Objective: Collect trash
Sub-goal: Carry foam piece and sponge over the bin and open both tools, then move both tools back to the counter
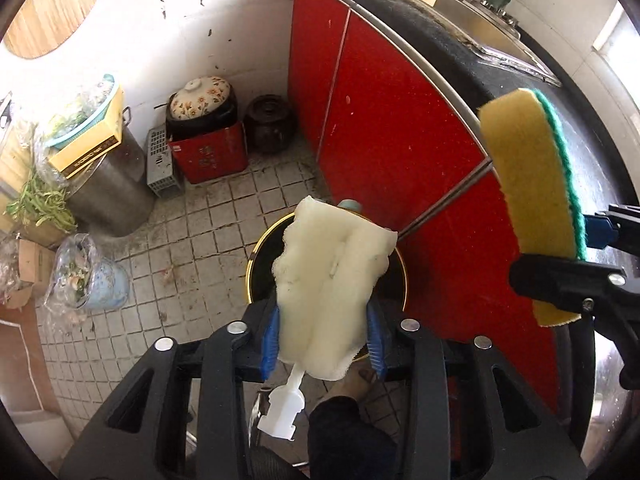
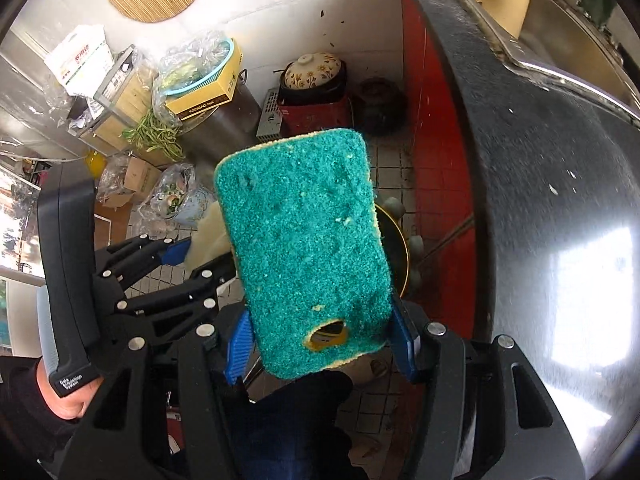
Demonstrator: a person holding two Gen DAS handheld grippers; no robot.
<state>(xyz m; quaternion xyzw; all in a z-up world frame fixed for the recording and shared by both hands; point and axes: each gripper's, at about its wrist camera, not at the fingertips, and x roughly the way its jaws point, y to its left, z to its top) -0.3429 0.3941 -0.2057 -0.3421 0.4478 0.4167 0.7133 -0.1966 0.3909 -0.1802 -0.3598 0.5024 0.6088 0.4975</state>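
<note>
Clamped between the blue pads of the left gripper, a worn white sponge head with a white plastic stub at its base is held above a black, gold-rimmed trash bin standing on the tiled floor beside the red cabinet doors; the sponge head covers much of the bin's opening in the left wrist view. A yellow-and-green scouring sponge, pierced by a hole near its lower edge, is gripped at its sides by the jaws of the right gripper; it is seen held to the right of the bin, in front of the dark countertop. Against the far wall a floral-lidded pot is seen on a red box, with a dark jar beside it.
</note>
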